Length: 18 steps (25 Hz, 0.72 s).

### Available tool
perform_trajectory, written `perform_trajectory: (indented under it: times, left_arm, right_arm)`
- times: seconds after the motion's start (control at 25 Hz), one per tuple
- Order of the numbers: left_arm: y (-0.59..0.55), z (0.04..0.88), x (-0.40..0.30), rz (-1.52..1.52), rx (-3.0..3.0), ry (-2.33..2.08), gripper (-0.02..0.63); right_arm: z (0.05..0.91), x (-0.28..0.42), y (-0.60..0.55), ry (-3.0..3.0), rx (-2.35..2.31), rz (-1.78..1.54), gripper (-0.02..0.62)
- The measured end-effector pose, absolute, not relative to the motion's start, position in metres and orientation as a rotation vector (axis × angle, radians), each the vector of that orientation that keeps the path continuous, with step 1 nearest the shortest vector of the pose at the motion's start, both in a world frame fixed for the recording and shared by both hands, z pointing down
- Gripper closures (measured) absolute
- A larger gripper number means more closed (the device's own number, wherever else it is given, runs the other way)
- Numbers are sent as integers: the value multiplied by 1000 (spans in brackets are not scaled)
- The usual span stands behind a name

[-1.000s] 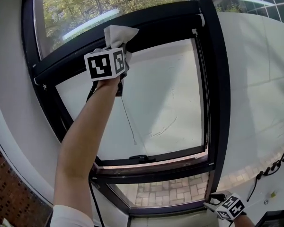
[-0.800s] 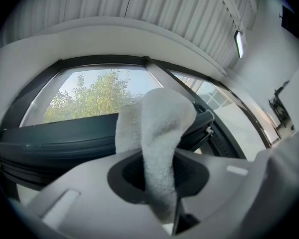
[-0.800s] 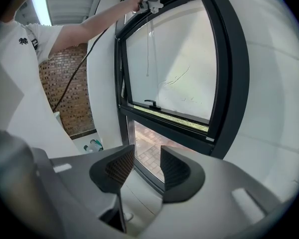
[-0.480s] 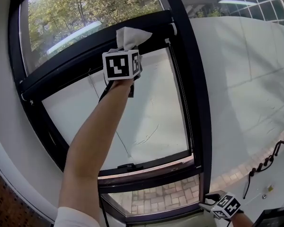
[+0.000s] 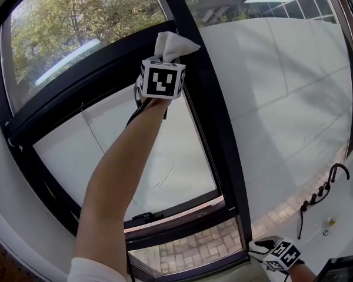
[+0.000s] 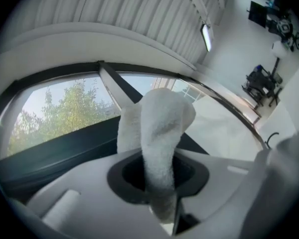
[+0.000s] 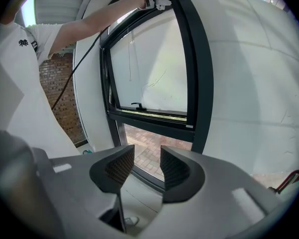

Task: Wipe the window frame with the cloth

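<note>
A white cloth (image 5: 172, 43) is clamped in my left gripper (image 5: 163, 63), which is shut on it, arm raised high. The cloth's free end presses on the black window frame (image 5: 100, 69) where the horizontal bar meets the vertical post (image 5: 215, 128). In the left gripper view the cloth (image 6: 160, 133) rises from between the jaws and covers part of the dark bar (image 6: 55, 151). My right gripper (image 5: 280, 256) hangs low at the bottom right, away from the window. In its own view the right gripper (image 7: 142, 166) stands open with nothing between its jaws, facing the frame (image 7: 195, 83).
A window handle (image 5: 142, 217) sits on the lower sash bar. A white wall (image 5: 288, 98) runs right of the post, with dark cables and hooks (image 5: 320, 190) low on it. A black cord (image 7: 74, 68) trails from the left gripper. Brick wall (image 7: 60, 93) shows at the left.
My left gripper has carried the cloth rightward along the horizontal bar to the corner at the vertical post. The right gripper has stayed low at the bottom right.
</note>
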State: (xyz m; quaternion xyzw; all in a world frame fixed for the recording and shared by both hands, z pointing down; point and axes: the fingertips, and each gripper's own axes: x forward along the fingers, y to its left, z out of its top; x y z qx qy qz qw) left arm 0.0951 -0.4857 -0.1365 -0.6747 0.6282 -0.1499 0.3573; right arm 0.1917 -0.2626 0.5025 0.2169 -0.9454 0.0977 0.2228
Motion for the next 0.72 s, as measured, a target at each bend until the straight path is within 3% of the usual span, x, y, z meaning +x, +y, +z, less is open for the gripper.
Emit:
perform_trajectory:
  times: [0.72]
  left_arm:
    - [-508,-32,128,-786,-1540,1356,512]
  right_arm:
    - [516,191,-256,-2620,595,344,431]
